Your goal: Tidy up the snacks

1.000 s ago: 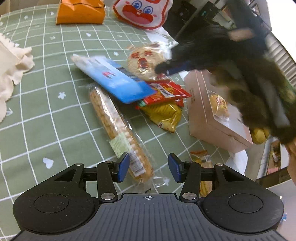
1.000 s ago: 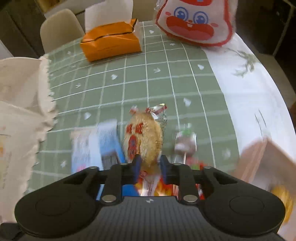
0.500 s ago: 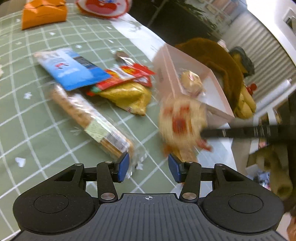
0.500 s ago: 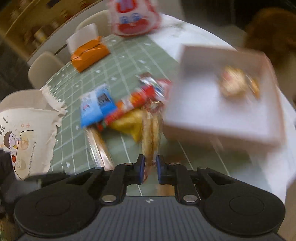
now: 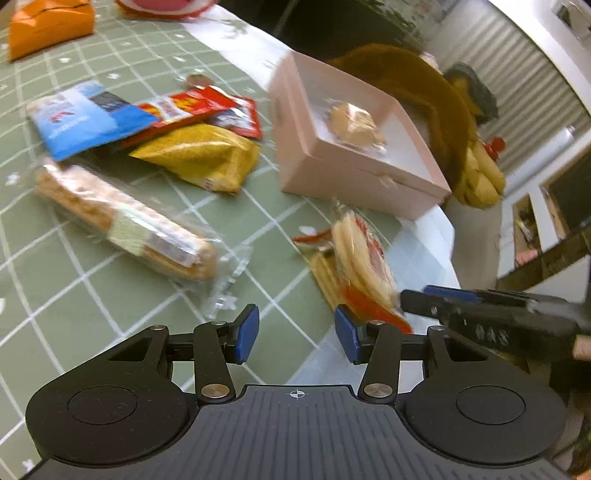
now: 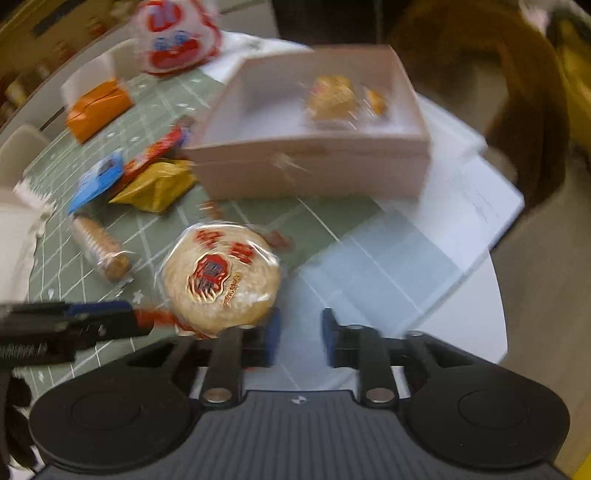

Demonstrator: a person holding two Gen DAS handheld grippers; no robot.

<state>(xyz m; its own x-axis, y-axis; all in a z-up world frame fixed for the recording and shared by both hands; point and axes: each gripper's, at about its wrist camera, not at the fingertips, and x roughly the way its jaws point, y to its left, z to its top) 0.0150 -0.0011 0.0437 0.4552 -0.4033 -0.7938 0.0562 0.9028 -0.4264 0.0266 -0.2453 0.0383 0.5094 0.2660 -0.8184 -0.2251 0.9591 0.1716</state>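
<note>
A round cracker pack (image 6: pixel 221 277) with red print sits in front of the pink box (image 6: pixel 314 173), just left of my right gripper (image 6: pixel 299 336). The right jaws are opening, and the gap between them is empty. In the left wrist view the same pack (image 5: pixel 364 258) stands on edge over a small orange packet (image 5: pixel 321 273), by the right gripper's tip. My left gripper (image 5: pixel 297 334) hovers open over the green cloth, holding nothing. The pink box (image 5: pixel 354 177) holds a small wrapped snack (image 5: pixel 354 122).
A long biscuit sleeve (image 5: pixel 125 221), a yellow bag (image 5: pixel 199 155), a red packet (image 5: pixel 192 107) and a blue packet (image 5: pixel 85 118) lie left of the box. An orange bag (image 5: pixel 48 26) sits far back. A brown plush toy (image 5: pixel 424 92) is behind the box. The table edge (image 6: pixel 495 332) runs close on the right.
The right gripper carried the round cracker pack from the pile to the spot in front of the pink box, then opened off it. The left gripper drifted right, still open.
</note>
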